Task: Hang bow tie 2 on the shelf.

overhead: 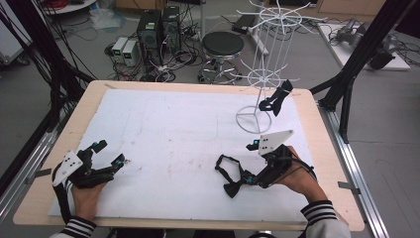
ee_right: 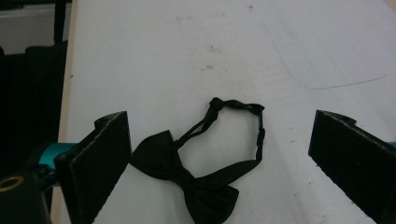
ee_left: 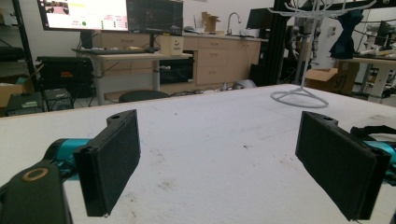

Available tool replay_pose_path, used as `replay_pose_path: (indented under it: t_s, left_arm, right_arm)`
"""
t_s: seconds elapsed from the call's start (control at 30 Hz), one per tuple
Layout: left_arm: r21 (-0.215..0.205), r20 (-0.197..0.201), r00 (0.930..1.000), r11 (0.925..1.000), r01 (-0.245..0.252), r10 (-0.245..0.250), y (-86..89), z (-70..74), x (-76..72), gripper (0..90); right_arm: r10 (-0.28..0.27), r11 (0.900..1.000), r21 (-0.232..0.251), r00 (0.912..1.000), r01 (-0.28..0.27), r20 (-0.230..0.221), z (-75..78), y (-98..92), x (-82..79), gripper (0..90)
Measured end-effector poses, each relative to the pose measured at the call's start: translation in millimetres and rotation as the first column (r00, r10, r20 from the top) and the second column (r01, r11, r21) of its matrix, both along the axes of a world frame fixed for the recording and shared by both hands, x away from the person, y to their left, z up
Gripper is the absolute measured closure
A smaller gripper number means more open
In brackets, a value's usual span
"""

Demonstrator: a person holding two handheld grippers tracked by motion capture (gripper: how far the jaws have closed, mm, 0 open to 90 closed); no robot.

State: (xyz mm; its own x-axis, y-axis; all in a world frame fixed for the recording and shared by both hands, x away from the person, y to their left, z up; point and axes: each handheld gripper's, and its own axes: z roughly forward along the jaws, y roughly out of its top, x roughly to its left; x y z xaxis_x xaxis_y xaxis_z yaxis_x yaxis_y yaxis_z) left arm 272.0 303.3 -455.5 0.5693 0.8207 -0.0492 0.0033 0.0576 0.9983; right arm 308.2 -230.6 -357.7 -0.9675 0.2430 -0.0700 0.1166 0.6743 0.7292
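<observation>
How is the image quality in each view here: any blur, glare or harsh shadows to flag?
High view: even, soft light, no hard shadows; the white mat looks slightly washed out. Left gripper view: the near pads are soft-edged, and the monitor behind is overexposed. Right gripper view: the bow tie is fairly sharp but so dark its folds barely show; the mat is bright, without glare.
</observation>
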Motion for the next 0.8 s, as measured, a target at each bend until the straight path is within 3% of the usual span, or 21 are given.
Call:
replay_pose_path:
  t_s: [0.17,0.23,0.5,0.8]
  left_arm:
    - [0.003,-0.001,1.0000,1.0000,0.000,0.000,0.0,0.0,0.0,14.4]
    - [0.007,0.001,1.0000,1.0000,0.002,-0.002,0.0,0.0,-0.1,14.4]
    - [0.006,0.002,1.0000,1.0000,0.002,-0.002,-0.2,0.0,-0.2,14.4]
    - [0.004,0.002,1.0000,1.0000,0.000,0.000,-0.2,0.0,-0.1,14.4]
  right_arm:
    - [0.031,0.999,-0.033,0.9994,-0.032,-0.018,-4.6,6.8,2.3,7.2]
    - [0.059,0.997,-0.038,0.9976,-0.060,-0.037,-5.4,7.9,4.2,17.1]
    - [0.083,0.994,-0.069,0.9940,-0.088,-0.072,-11.3,13.3,7.0,17.8]
    - [0.122,0.978,-0.160,0.9894,-0.134,-0.078,-19.0,21.5,6.9,24.0]
